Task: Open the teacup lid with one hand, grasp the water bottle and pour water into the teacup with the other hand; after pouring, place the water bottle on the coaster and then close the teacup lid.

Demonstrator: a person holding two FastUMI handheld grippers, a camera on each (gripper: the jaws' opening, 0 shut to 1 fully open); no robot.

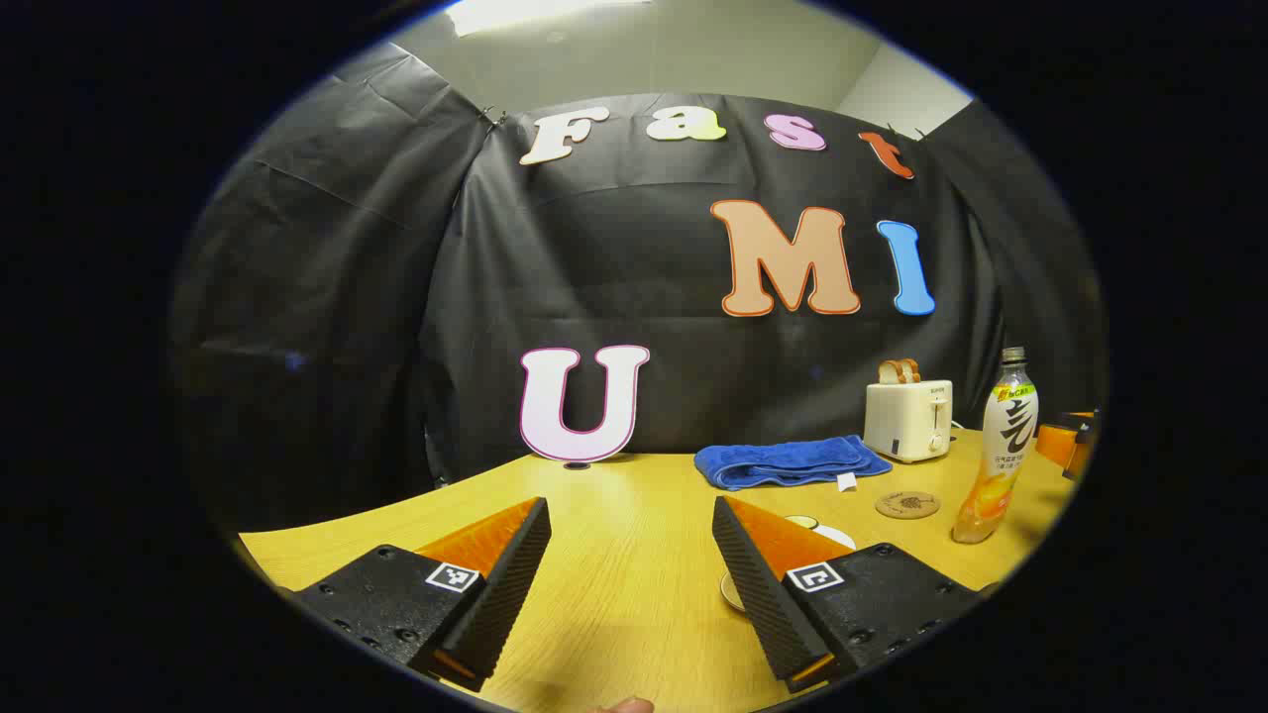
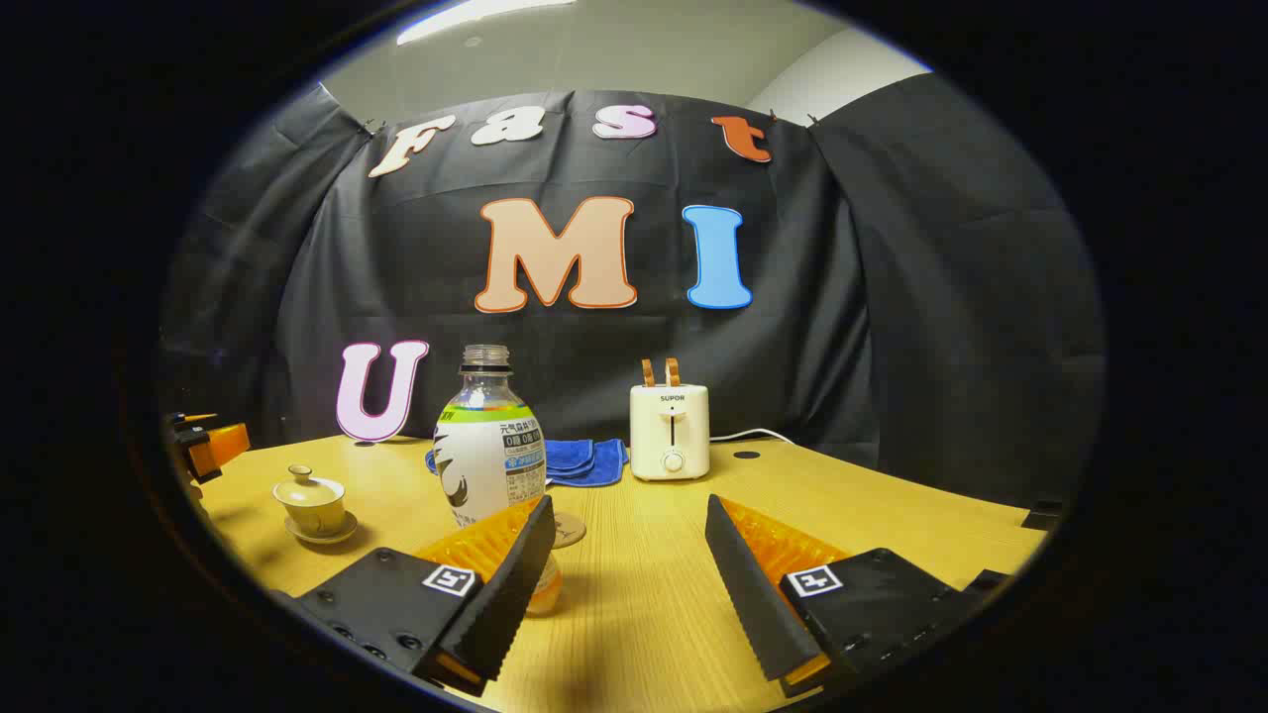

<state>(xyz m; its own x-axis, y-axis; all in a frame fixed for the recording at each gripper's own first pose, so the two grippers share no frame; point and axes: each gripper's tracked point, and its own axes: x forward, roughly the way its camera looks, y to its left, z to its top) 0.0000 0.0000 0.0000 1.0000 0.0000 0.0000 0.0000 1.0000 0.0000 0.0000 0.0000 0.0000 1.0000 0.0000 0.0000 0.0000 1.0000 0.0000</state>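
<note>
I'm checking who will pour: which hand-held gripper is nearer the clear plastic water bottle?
Right. The right hand-held gripper is open just short of the clear plastic water bottle, which stands beside its left finger. The left hand-held gripper, also open, is farther off, by the lidded teacup.

Water bottle [image 2: 488, 446]: clear plastic, capless, upright, near centre of table | Teacup [image 2: 313, 501]: pale, lid on, on saucer, left of bottle | Coaster [image 1: 906, 504]: round, brownish, possibly cork, flat just beside bottle
</note>
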